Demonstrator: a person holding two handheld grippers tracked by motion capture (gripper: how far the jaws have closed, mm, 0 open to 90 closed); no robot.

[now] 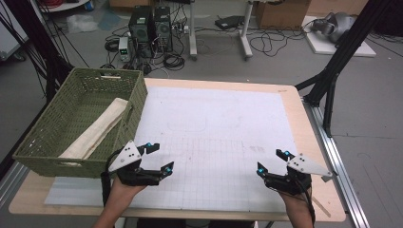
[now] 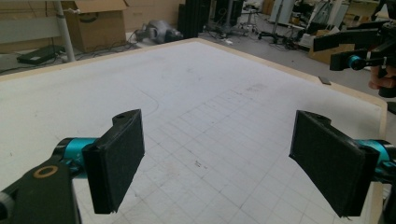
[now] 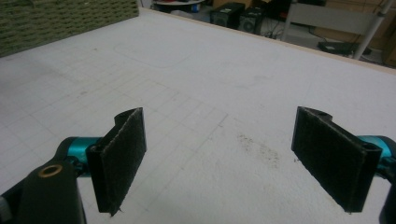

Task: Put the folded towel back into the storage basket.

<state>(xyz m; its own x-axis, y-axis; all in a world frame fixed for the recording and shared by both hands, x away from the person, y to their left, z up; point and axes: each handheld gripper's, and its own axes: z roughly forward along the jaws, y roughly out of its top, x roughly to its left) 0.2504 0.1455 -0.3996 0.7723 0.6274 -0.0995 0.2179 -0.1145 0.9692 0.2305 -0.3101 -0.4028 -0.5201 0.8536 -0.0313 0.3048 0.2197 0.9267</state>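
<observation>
Nearby, woven green basket holds folded beige cloth.

Light wooden table, rounded corners, covered almost wholly by a white gridded mat with faint pencil outlines and smudges. Green woven basket standing at the left edge, partly on the mat, holding a rolled beige cloth.
</observation>
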